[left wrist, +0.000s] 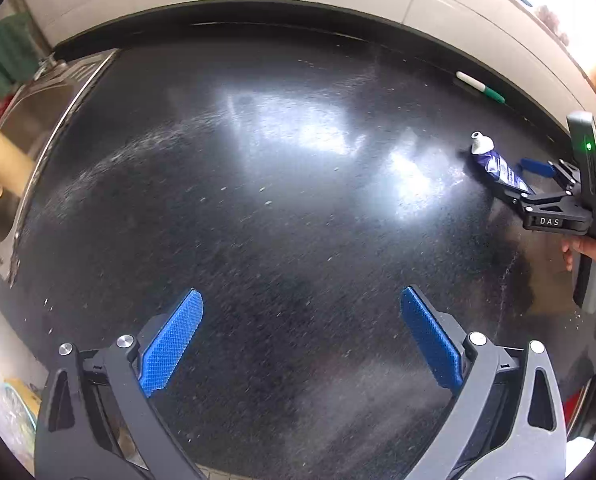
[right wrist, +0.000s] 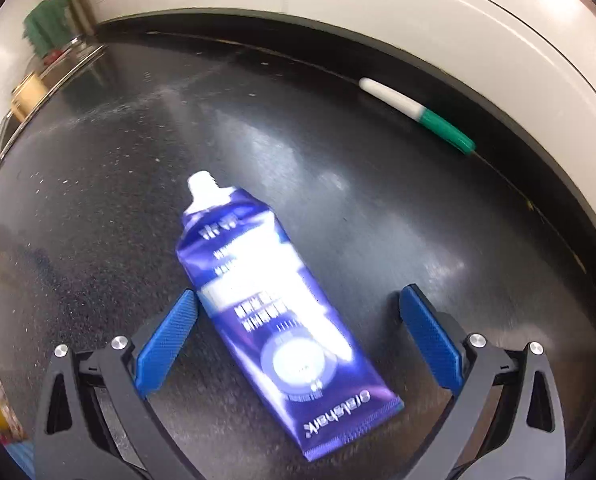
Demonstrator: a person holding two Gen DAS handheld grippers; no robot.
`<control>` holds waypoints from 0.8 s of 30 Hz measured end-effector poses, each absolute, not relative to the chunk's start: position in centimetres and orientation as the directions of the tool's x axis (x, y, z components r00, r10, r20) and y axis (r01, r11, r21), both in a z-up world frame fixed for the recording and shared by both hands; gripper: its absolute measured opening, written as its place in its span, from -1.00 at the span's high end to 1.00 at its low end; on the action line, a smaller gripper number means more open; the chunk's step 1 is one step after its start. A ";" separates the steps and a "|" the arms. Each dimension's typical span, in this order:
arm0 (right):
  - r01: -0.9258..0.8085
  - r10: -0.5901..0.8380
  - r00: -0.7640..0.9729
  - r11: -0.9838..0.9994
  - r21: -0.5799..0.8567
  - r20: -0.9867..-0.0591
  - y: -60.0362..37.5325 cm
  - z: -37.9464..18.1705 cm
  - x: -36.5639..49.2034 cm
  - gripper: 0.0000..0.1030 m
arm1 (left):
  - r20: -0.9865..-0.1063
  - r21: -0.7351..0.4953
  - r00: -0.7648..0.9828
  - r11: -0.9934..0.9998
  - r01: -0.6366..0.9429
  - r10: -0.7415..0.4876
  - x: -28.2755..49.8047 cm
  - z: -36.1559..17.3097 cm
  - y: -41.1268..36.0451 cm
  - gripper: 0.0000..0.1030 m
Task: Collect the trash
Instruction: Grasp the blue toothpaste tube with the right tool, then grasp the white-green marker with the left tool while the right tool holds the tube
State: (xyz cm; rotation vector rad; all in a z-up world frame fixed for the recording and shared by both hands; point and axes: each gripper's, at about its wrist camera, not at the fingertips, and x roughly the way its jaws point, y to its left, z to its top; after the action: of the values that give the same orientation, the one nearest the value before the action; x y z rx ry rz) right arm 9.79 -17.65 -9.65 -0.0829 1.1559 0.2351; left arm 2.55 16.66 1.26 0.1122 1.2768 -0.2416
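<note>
A flattened blue and white toothpaste tube [right wrist: 274, 312] lies on a dark, speckled counter [right wrist: 377, 220], and the right gripper [right wrist: 298, 344] is poised directly over it with its jaws wide open. In the right wrist view the tube sits between the two blue pads [right wrist: 166, 344]: the left pad is just beside, perhaps touching, the tube's edge, while the other pad stands well apart on the far side. The tube's long axis runs forward from the gripper, tilted: its uncapped white nozzle points away and to the left, and its crimped flat end lies close in, toward the right. So the jaws would close across the tube's width, not along its length, which looks like the workable grasp. A white and green marker pen [right wrist: 417, 114] lies farther off, near the back edge of the counter by the pale wall. In the left wrist view the left gripper [left wrist: 301, 340] is also open and empty, over bare counter, with the tube [left wrist: 495, 166] far off to its right, beside the right gripper [left wrist: 537, 182] and the hand [left wrist: 595, 256] holding it. The right side is plainly nearer. A steel sink [left wrist: 30, 128] lies at the far left.
</note>
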 end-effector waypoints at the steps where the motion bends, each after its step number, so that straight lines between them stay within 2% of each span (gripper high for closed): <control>1: -0.248 0.149 0.372 0.967 0.057 -0.916 -17.5 -9.5 10.1 -0.89 | -0.957 -0.050 0.264 0.968 0.245 -0.116 2.9 1.1 16.3 -0.87; 3: -0.282 0.165 0.372 0.958 0.058 -0.914 -17.1 -9.2 10.7 -0.72 | -0.960 -0.050 0.257 0.968 0.245 -0.115 3.6 0.9 15.9 -0.87; 5: -0.284 0.169 0.397 0.957 0.054 -0.902 -17.4 -8.6 10.7 -0.05 | -0.963 -0.054 0.244 0.968 0.243 -0.115 4.5 0.5 15.3 -0.87; 12: -0.136 0.106 0.378 0.989 0.058 -0.920 -23.1 -8.4 6.9 0.00 | -0.966 -0.101 0.195 0.939 0.329 -0.172 8.4 0.3 10.0 -0.87; 17: 0.093 0.013 0.381 0.994 0.052 -0.925 -30.0 -8.7 2.0 -0.01 | -0.960 -0.067 0.209 0.879 0.473 -0.185 12.3 0.8 1.6 -0.87; 24: 0.263 -0.050 0.363 0.964 0.050 -0.931 -35.7 -8.9 -3.1 -0.01 | -0.950 -0.072 0.239 0.889 0.452 -0.198 16.6 -0.1 -8.9 -0.87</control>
State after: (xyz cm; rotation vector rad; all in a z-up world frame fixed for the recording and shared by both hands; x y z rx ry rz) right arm -3.09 -35.66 -8.92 0.2032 1.1847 -0.2033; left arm 16.59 -8.86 -0.15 0.2366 1.2542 -0.4510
